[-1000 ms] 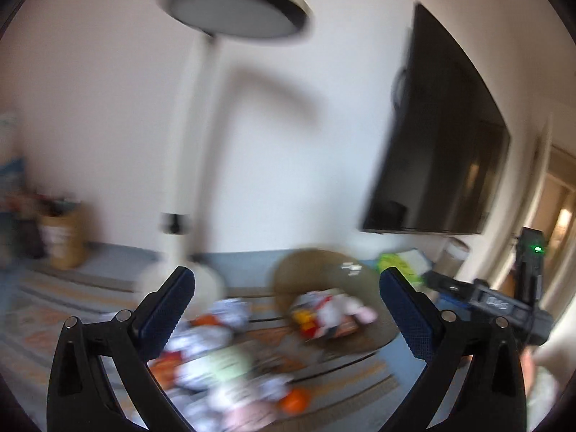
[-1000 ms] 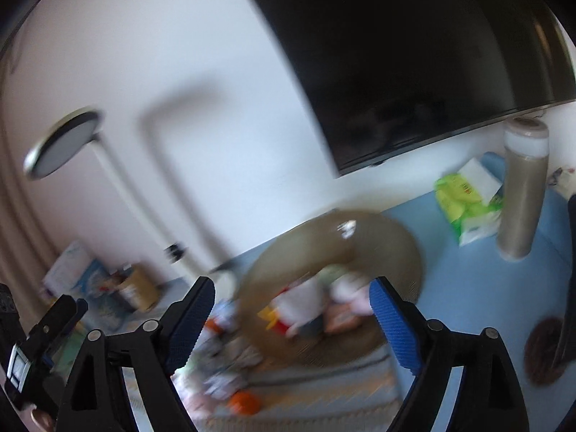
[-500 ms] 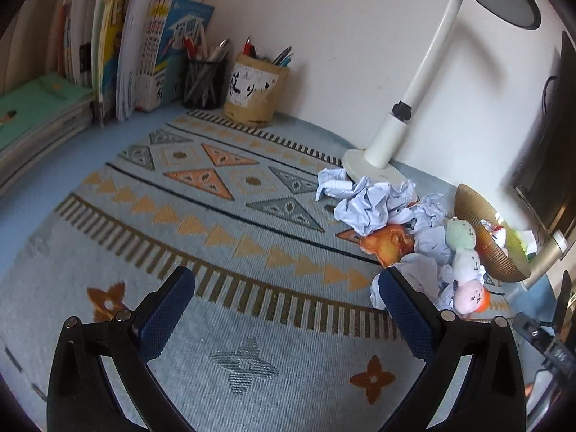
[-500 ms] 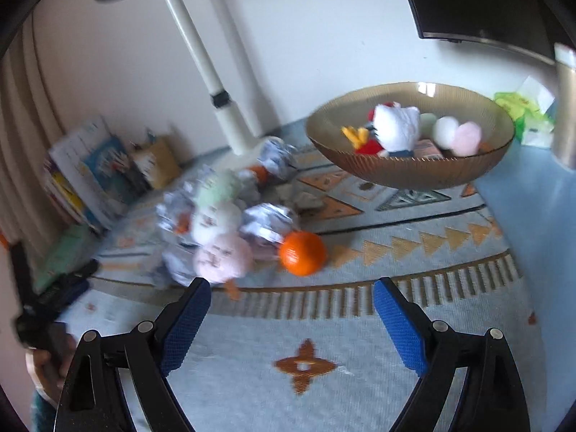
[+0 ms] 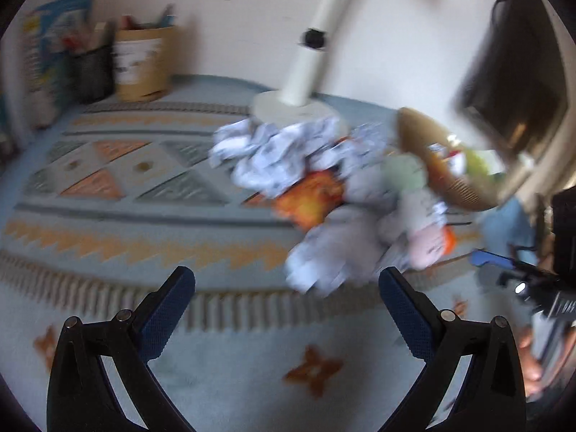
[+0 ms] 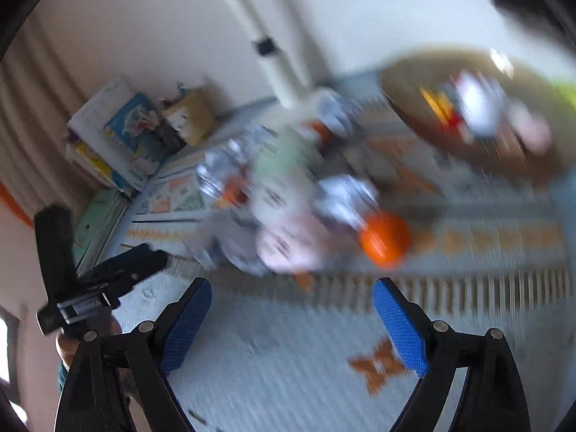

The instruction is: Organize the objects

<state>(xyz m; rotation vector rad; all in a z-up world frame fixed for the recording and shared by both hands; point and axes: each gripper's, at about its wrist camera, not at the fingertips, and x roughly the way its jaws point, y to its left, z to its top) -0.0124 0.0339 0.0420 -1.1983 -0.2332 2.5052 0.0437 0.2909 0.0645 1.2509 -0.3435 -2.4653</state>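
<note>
Patterned rug (image 5: 108,216): covers the surface. Lamp (image 5: 306,72): head cut off at 12 o'clock. Brown bowl (image 6: 468,108): 2 o'clock, contents blurred. Heap of crumpled paper and plush toys (image 5: 342,198): centre. Orange ball (image 6: 385,239): beside heap. Left gripper (image 5: 287,309), right gripper (image 6: 292,318): fingers apart, empty.

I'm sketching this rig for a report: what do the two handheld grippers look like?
Both grippers, left and right, have black angular frames with silver rivets and textured blue finger pads, darker navy on the left. Each body carries a white-lettered label, too blurred to read.
</note>
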